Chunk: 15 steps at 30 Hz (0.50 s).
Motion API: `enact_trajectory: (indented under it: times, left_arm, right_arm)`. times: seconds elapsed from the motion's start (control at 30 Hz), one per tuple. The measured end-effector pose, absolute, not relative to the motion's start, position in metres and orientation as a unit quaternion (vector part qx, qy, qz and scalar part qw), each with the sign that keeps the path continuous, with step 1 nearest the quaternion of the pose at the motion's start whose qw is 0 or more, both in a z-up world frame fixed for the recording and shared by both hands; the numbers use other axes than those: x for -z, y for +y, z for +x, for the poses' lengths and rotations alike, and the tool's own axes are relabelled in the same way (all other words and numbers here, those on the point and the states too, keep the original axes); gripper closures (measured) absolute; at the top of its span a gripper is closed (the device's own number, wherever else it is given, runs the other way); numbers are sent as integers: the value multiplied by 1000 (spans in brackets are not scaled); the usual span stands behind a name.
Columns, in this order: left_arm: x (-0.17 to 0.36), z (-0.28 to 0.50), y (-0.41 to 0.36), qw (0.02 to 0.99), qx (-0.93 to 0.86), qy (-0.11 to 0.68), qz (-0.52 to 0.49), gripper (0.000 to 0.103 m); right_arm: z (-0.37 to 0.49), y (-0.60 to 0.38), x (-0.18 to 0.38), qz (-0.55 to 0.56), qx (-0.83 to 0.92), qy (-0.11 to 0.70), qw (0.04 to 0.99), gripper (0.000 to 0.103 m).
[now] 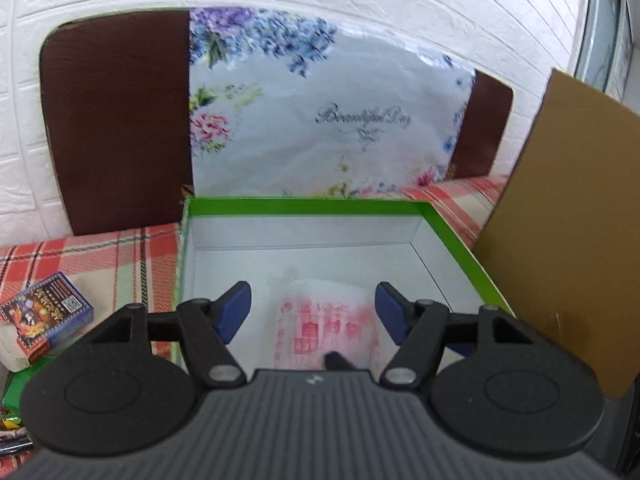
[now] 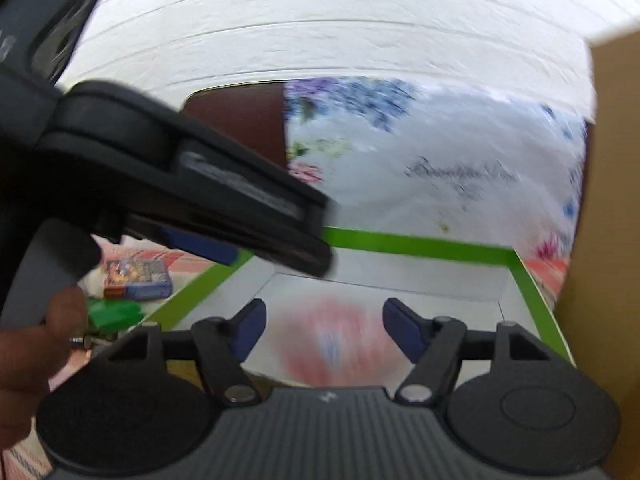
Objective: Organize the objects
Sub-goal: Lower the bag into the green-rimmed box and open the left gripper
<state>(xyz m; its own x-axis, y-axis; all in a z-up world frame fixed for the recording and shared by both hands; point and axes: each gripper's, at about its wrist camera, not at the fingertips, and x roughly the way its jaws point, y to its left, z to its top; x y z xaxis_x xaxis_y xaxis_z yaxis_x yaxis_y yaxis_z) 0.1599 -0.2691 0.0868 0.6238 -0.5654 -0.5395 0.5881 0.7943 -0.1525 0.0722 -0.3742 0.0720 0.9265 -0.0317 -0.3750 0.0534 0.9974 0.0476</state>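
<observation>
A green-rimmed box [image 1: 304, 202] with a white inside lies open on the bed. In it lies a white plastic bag with red print [image 1: 320, 332]. My left gripper [image 1: 314, 312] hovers over the box, open, its blue pads apart on either side of the bag and not pressing it. In the right wrist view the box [image 2: 420, 246] and the blurred bag [image 2: 332, 344] show again, with my right gripper [image 2: 324, 328] open above them. The left gripper [image 2: 316, 236] crosses the upper left of that view, with a hand [image 2: 32, 352] at the lower left.
A blue printed card box [image 1: 44, 320] lies left of the green box on the plaid sheet [image 1: 100, 256]. A floral bag [image 1: 320, 120] leans on the brown headboard [image 1: 116, 120] behind. A cardboard sheet [image 1: 560, 240] stands close at the right. A green item [image 2: 114, 314] lies near the card box.
</observation>
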Motion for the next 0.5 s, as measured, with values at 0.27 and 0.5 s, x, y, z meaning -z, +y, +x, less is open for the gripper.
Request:
enact_trajectory:
  times: [0.27, 0.5]
  left_arm:
    - [-95, 140, -224, 911, 290, 294, 23, 32]
    - [-95, 108, -129, 922, 240, 303, -1, 33]
  right_arm:
    - [53, -368, -75, 78, 18, 177, 981, 37]
    - [14, -311, -95, 56, -63, 166, 983, 37]
